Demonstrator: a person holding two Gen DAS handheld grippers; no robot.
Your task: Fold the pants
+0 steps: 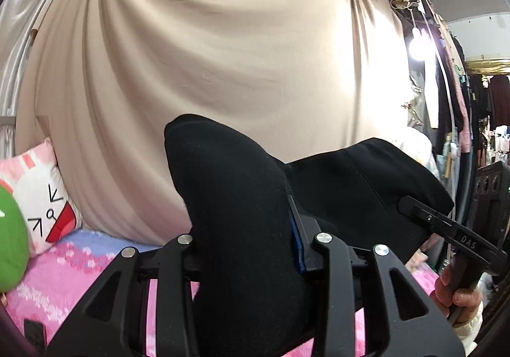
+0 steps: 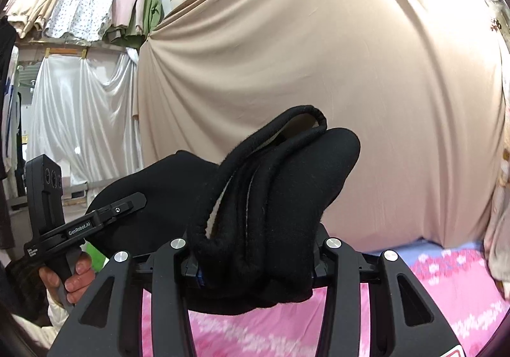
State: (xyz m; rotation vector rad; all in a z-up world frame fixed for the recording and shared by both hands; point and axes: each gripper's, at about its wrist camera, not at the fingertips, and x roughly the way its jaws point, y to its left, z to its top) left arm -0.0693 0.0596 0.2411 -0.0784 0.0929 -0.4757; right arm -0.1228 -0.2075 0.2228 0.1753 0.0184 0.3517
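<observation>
The black pants [image 1: 236, 197] are lifted in the air above the pink bed. My left gripper [image 1: 248, 248] is shut on one bunched end of the pants, which hides its fingertips. My right gripper [image 2: 255, 261] is shut on the other end [image 2: 280, 191], where the waistband edge loops up in thick folds. In the left wrist view the right gripper [image 1: 446, 226] shows at the right, clamped on the cloth. In the right wrist view the left gripper [image 2: 105, 216] shows at the left, also on the cloth. The pants span between the two grippers.
A pink patterned bedspread [image 1: 63, 280] lies below. A beige sheet [image 1: 207, 70] hangs behind. A cartoon-face pillow [image 1: 41, 197] and a green cushion [image 1: 9, 239] sit at the left. Hanging clothes [image 2: 79, 9] line a rail, with white drapes [image 2: 73, 114] beneath.
</observation>
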